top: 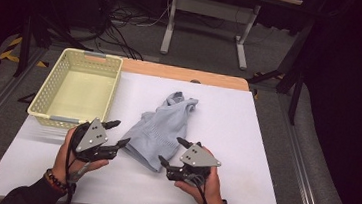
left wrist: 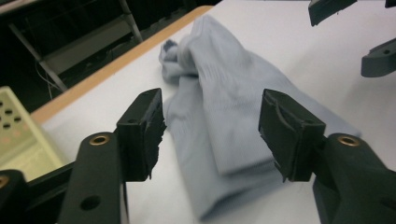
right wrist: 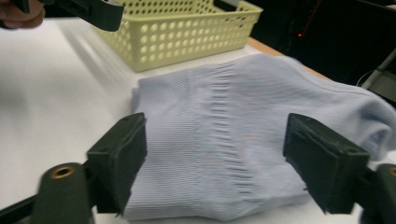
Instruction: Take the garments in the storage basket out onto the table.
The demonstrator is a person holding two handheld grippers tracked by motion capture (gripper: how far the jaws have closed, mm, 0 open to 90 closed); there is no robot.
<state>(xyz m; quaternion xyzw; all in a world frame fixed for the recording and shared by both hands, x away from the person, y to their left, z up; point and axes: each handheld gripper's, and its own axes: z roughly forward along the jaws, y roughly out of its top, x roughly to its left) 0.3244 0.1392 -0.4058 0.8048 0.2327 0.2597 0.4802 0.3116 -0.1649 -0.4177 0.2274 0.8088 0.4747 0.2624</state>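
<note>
A light blue ribbed knit cloth (top: 158, 130) lies crumpled on the white table top (top: 236, 137), bunched at its far end. My left gripper (top: 121, 132) sits at the cloth's near left edge, its jaws open. In the left gripper view the left gripper (left wrist: 212, 126) frames the cloth (left wrist: 224, 107) with the pads clear of it. My right gripper (top: 170, 149) is at the cloth's near right corner, also open. The right gripper (right wrist: 219, 154) straddles the cloth's folded edge (right wrist: 224, 154) in the right gripper view, with gaps on both sides.
A pale yellow perforated basket (top: 93, 56) stands at the table's left, just beyond my left gripper, and looks bare inside. The table's wooden far edge (top: 186, 75) borders a floor with cables and desk legs. White surface lies open to the right.
</note>
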